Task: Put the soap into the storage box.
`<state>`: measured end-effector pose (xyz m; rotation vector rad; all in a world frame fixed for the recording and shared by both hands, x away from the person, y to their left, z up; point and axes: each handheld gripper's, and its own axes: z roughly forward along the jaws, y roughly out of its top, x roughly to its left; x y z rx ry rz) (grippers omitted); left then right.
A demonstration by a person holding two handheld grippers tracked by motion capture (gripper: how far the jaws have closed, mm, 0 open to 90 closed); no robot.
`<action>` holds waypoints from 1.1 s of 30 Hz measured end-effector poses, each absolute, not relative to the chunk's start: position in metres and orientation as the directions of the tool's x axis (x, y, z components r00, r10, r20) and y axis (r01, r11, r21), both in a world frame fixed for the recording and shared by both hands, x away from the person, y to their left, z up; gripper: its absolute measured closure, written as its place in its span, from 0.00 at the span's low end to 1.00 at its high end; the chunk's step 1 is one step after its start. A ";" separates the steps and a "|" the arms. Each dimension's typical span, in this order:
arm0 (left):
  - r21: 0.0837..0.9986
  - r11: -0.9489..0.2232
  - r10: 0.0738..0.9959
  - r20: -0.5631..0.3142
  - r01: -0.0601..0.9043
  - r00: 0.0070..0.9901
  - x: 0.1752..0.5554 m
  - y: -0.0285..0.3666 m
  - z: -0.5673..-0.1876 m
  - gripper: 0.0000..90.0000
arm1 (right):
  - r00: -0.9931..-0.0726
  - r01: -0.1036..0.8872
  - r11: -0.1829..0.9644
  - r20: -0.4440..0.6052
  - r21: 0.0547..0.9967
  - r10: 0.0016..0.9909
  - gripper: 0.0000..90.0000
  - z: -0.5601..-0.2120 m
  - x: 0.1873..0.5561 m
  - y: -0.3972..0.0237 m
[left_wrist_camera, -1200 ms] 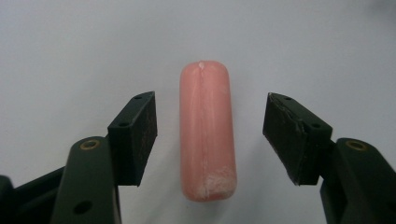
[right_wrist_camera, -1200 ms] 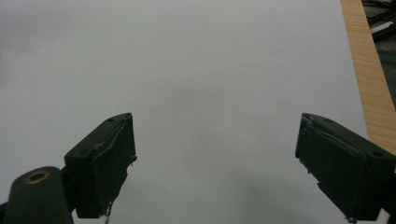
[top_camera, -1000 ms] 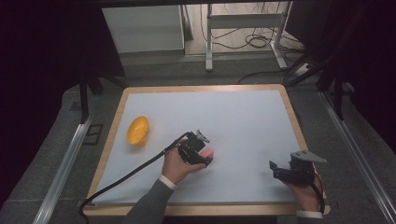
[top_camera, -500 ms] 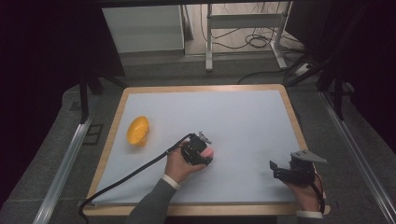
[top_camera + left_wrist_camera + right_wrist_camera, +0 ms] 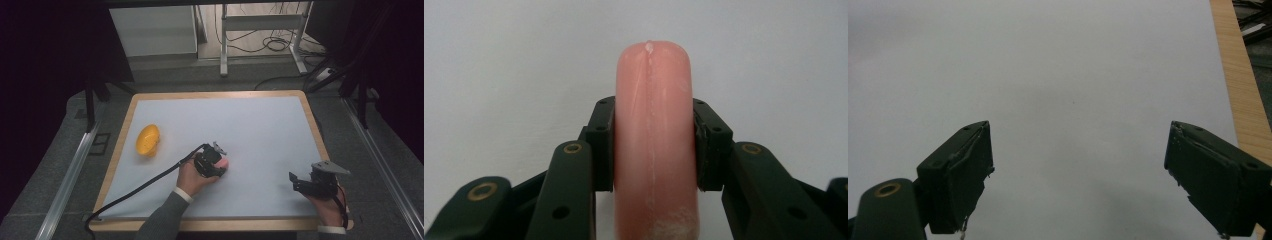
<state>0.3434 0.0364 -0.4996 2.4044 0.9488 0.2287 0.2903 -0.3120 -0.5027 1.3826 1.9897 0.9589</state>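
A pink sausage-shaped object (image 5: 654, 135) stands between the jaws of my left gripper (image 5: 654, 145), which is shut on it from both sides. From above, the same pink object (image 5: 221, 164) peeks out beside the left gripper (image 5: 212, 162) near the middle of the white table (image 5: 260, 130). An orange oval object (image 5: 148, 139) lies on the table at the left, apart from both grippers. My right gripper (image 5: 300, 182) rests near the front right of the table; its jaws (image 5: 1078, 180) stand wide open over bare white surface with nothing between them.
The table has a wooden rim (image 5: 215, 94), also seen as a wooden edge (image 5: 1235, 85) in the right gripper view. A black cable (image 5: 145, 185) trails from the left gripper to the front left. A metal desk frame (image 5: 260, 30) and cables sit on the floor behind.
The left hand and its gripper have shifted slightly with the pink object held. The right gripper and the orange object have stayed put.
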 end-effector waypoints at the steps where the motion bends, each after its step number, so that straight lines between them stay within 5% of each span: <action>1: 0.540 -0.607 0.675 -0.035 0.582 0.737 0.343 0.037 -0.499 0.67 | -0.336 0.565 0.225 -0.028 0.794 0.941 0.13 -0.503 0.290 -0.312; 33: 0.591 -0.580 0.696 0.001 0.561 0.718 0.342 0.056 -0.470 0.67 | -0.330 0.563 0.216 -0.022 0.798 0.944 0.13 -0.501 0.290 -0.315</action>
